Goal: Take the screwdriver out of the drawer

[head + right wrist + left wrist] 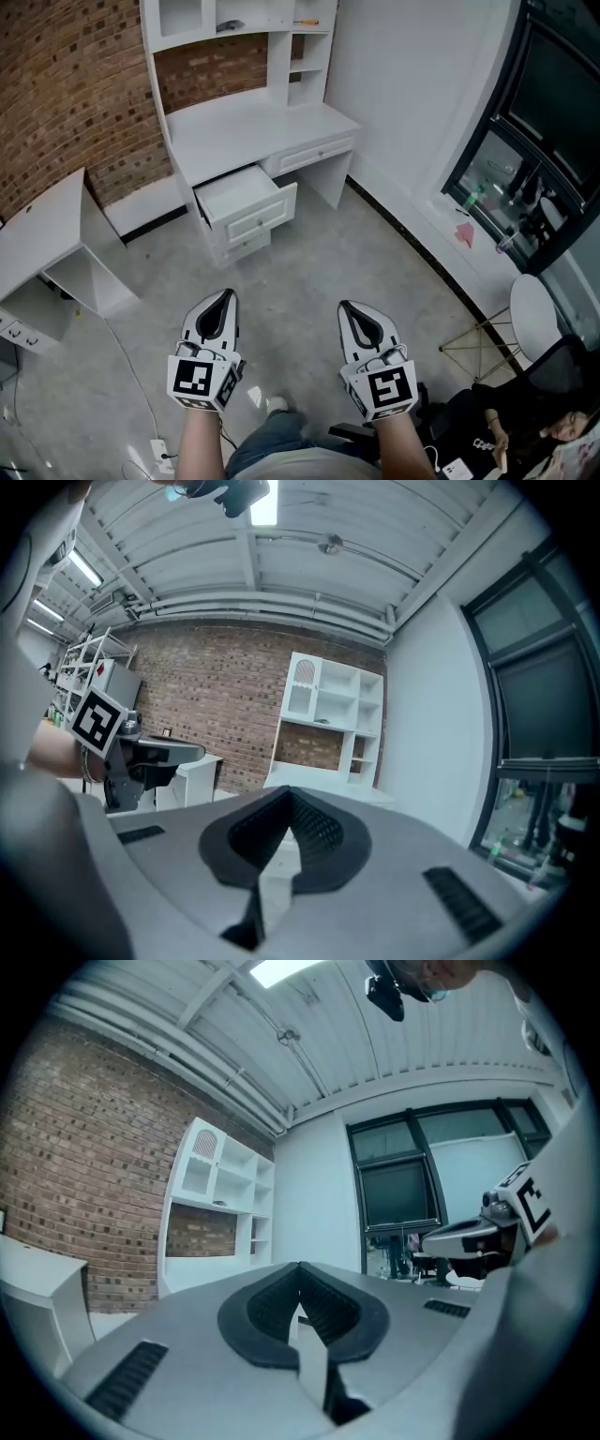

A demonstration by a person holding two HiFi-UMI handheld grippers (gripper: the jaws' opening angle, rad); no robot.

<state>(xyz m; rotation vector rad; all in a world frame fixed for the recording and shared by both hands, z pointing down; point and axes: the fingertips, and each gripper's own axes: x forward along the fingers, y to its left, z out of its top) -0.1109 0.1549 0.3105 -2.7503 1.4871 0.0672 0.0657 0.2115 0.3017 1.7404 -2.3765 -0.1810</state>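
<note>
Lower left: left gripper [221, 298], jaws closed tip to tip, nothing gripped. Upper centre: drawer [246, 197], pulled out of white desk [267, 127]. Top edge, on shelf [272, 27]: slim orange-handled tool [306, 22], apparently the screwdriver. Lower right: right gripper [349, 309], likewise closed, empty.

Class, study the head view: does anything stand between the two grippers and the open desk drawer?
Nothing visible does. Only bare floor separates the left gripper and right gripper from the open drawer; a cable lies off to the left. No screwdriver shows in the drawer from here.
</note>
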